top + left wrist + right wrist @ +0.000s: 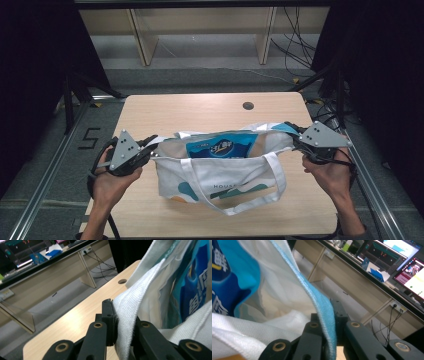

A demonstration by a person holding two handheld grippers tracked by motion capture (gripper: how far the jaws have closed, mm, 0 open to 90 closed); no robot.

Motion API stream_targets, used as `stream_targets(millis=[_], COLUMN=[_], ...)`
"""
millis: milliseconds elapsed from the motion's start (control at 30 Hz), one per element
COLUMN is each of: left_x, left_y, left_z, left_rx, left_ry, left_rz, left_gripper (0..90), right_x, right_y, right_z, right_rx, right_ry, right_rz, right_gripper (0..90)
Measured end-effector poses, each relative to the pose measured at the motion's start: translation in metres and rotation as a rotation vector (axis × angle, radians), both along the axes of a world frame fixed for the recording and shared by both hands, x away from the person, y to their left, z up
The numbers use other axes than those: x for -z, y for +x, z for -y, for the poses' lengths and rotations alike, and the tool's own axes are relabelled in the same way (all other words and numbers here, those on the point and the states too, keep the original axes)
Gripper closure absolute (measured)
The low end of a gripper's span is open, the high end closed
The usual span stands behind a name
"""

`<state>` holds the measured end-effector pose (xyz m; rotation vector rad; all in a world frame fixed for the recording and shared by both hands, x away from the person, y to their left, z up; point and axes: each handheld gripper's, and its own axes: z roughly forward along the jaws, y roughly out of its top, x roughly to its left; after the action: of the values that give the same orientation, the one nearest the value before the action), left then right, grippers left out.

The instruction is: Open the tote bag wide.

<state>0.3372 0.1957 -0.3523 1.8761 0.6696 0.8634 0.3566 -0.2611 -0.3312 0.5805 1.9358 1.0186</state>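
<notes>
A white canvas tote bag (220,172) with teal patches is resting at the centre of the pale wooden table (200,107), its mouth stretched wide; the left gripper (150,146) is pinching the bag's rim at nine o'clock, jaws clamped on the white cloth, while the right gripper (295,134) is clamping the blue-edged rim at three o'clock — a blue printed packet (222,147) is sitting upright inside, towards twelve o'clock; one strap (235,200) is drooping over the front face towards six o'clock.

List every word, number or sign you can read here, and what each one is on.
"5": dark mark on the floor left of the table.
"HOUS…": print on the tote bag, partly hidden by its strap.
Blue package in the bag: white characters, too blurred to read.
</notes>
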Motion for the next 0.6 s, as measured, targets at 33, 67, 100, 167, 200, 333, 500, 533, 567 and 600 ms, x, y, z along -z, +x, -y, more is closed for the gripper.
stream_targets(millis=[33, 67, 100, 167, 200, 333, 500, 533, 567, 600], left_x=[0.003, 0.007, 0.011, 0.016, 0.018, 0.023, 0.032, 0.036, 0.038, 0.041], left_y=[0.004, 0.008, 0.012, 0.018, 0.02, 0.026, 0.03, 0.031, 0.032, 0.033], left_z=[0.0, 0.0, -0.001, -0.001, -0.001, 0.003, 0.004, 0.003, 0.003, 0.002], left_rx=[-0.006, -0.007, -0.004, -0.002, 0.0, -0.004, -0.007, -0.007, -0.01, -0.018], left_ry=[-0.003, -0.009, -0.019, -0.04, -0.046, -0.03, 0.004, -0.003, 0.009, 0.025], left_rz=[-0.01, -0.008, -0.014, -0.033, -0.04, -0.049, -0.071, -0.078, -0.085, -0.094], left_gripper=[83.6, 83.7, 83.9, 84.0, 83.9, 83.7, 83.7, 83.7, 83.6, 83.6], right_x=[0.002, 0.003, 0.007, 0.011, 0.013, 0.014, 0.025, 0.029, 0.033, 0.036], right_y=[0.003, 0.006, 0.01, 0.013, 0.015, 0.019, 0.024, 0.026, 0.028, 0.03], right_z=[-0.001, -0.003, -0.005, -0.007, -0.007, -0.008, -0.013, -0.014, -0.016, -0.017], right_rx=[0.003, 0.007, 0.015, 0.011, 0.011, 0.009, 0.016, 0.008, 0.007, 0.011], right_ry=[0.002, 0.0, 0.0, -0.009, -0.006, -0.003, -0.041, -0.051, -0.043, -0.05], right_rz=[-0.004, -0.008, -0.017, -0.034, -0.035, -0.063, -0.087, -0.101, -0.123, -0.128], right_gripper=[87.6, 87.7, 87.7, 87.7, 87.7, 87.6, 87.7, 87.7, 87.6, 87.6])
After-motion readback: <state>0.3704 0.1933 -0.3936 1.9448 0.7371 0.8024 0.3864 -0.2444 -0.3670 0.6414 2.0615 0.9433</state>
